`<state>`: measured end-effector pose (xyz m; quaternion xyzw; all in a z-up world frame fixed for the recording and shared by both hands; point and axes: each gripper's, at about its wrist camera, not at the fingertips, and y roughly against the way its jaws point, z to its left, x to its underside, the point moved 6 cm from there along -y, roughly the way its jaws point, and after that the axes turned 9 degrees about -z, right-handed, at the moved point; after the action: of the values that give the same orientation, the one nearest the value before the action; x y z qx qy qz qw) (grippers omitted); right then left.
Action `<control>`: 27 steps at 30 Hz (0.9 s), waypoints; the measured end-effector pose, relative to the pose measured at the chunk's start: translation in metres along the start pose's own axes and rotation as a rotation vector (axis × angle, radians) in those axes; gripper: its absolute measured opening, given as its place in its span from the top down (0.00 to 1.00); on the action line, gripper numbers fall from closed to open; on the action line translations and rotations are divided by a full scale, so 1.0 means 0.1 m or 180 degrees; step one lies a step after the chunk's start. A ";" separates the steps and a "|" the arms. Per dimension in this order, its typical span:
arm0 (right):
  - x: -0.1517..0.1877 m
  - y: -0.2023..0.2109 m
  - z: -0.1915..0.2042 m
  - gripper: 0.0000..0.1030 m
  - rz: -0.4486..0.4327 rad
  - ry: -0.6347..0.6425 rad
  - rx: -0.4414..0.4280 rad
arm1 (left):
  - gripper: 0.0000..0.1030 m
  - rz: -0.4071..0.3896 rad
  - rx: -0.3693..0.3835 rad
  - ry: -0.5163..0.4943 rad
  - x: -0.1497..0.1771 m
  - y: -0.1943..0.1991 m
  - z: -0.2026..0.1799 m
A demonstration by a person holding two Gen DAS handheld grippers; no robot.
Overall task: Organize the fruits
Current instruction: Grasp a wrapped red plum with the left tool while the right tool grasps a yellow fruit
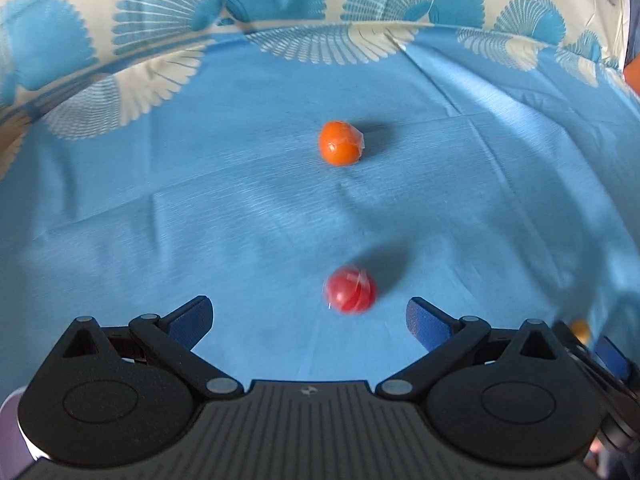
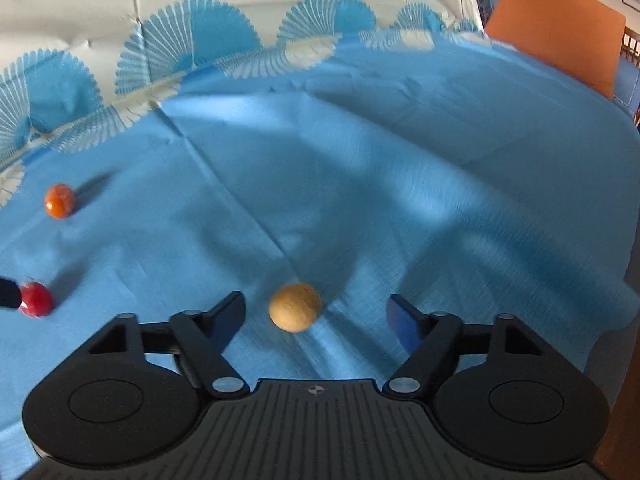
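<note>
A red fruit (image 1: 350, 290) lies on the blue cloth just ahead of my open left gripper (image 1: 308, 314), between the lines of its fingers. An orange fruit (image 1: 340, 143) lies farther ahead. In the right wrist view a tan round fruit (image 2: 295, 307) lies between the tips of my open right gripper (image 2: 316, 312). The red fruit (image 2: 36, 299) and the orange fruit (image 2: 60, 201) show at the left, with a left gripper fingertip (image 2: 9, 293) beside the red one. The tan fruit (image 1: 579, 327) peeks at the far right in the left view.
The blue cloth (image 1: 200, 220) has a white fan-pattern border that rises at the back (image 2: 160, 60). An orange board (image 2: 556, 44) stands at the back right. The cloth's edge drops off at the right (image 2: 616, 320).
</note>
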<state>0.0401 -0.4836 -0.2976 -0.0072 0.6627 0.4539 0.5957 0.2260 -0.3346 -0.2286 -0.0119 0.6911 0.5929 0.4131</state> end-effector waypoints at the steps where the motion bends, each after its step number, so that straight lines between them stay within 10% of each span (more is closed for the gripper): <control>1: -0.01 0.01 0.00 0.25 -0.0050 -0.0009 -0.0005 | 0.00 0.0003 0.0000 -0.0038 0.00 -0.07 -0.02; 6: -0.01 -0.02 0.04 0.30 -0.0082 0.0102 0.0055 | 0.04 0.0170 -0.0078 -0.0183 0.03 -0.30 -0.09; 7: -0.01 -0.01 0.03 0.52 -0.0098 0.0111 0.0091 | 0.12 0.0172 -0.0078 -0.0150 0.03 -0.29 -0.09; 9: -0.02 0.04 0.04 0.72 -0.0127 0.0117 0.0085 | 0.66 0.0148 0.0143 -0.0057 0.01 -0.22 -0.11; 20: -0.20 0.35 0.07 0.72 -0.0511 0.0123 -0.0092 | 0.67 -0.0327 0.0212 0.0007 -0.03 0.73 0.13; 27: -0.41 1.35 0.47 0.72 -0.0803 0.0455 -0.0852 | 0.67 -0.0617 0.0042 0.0208 0.29 2.02 0.63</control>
<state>0.0146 -0.3975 -0.1790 -0.2016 0.6309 0.4580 0.5929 0.1398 -0.2091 -0.0792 -0.0954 0.7037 0.5449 0.4459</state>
